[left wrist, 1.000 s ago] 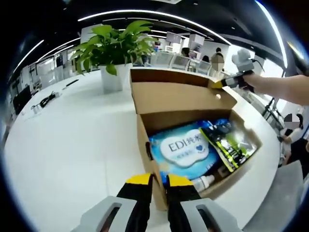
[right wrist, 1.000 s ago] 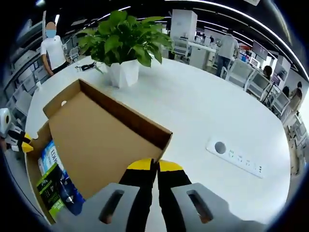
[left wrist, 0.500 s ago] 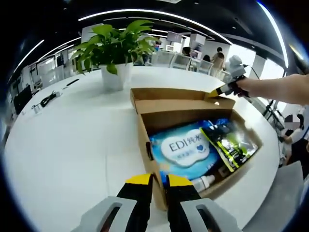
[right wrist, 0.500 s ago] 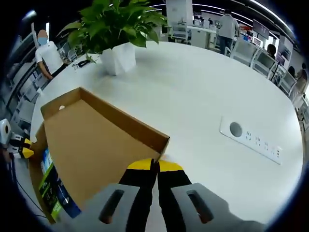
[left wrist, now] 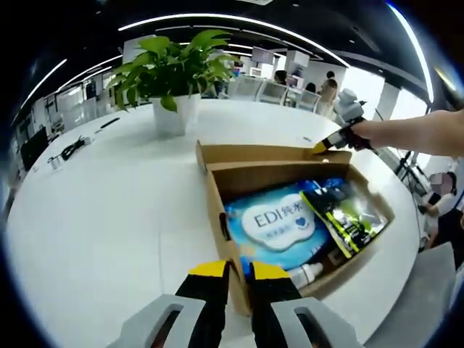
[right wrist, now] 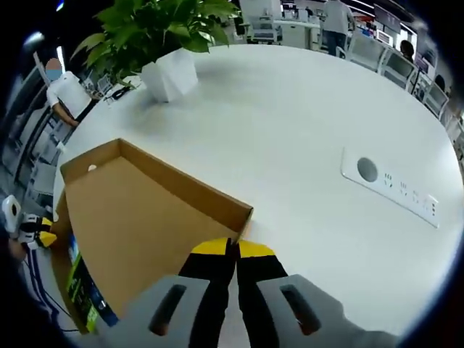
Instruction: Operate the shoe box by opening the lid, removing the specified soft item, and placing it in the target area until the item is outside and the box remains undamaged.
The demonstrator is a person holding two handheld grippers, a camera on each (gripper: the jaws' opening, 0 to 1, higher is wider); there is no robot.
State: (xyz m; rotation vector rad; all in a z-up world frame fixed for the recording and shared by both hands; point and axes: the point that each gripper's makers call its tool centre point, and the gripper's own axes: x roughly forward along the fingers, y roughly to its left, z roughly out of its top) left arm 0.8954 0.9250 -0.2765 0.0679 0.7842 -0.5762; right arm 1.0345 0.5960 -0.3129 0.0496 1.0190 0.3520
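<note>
The brown shoe box point(left wrist: 217, 217) lies open on the white table. Inside are a blue-and-white soft pack marked EDI point(left wrist: 272, 225), a green-and-black pouch point(left wrist: 344, 214) and a small white bottle point(left wrist: 304, 272). My left gripper point(left wrist: 239, 270) is shut on the box's near side wall. The lid point(right wrist: 138, 217) is swung back and hangs low over the table. My right gripper point(right wrist: 232, 249) is shut on the lid's rim at a corner. The same right gripper point(left wrist: 335, 139) comes into the left gripper view at the lid's far corner. At the left edge of the right gripper view is the left gripper point(right wrist: 32, 232).
A potted plant point(left wrist: 170, 80) in a white pot stands behind the box. A white power strip point(right wrist: 395, 188) is set in the table right of the lid. Cables point(left wrist: 69, 148) lie at the far left. A person point(right wrist: 65, 90) stands beyond the table, near chairs and desks.
The lid has swung further back and down toward the table, with my right gripper holding it. The left gripper and the box body have stayed still.
</note>
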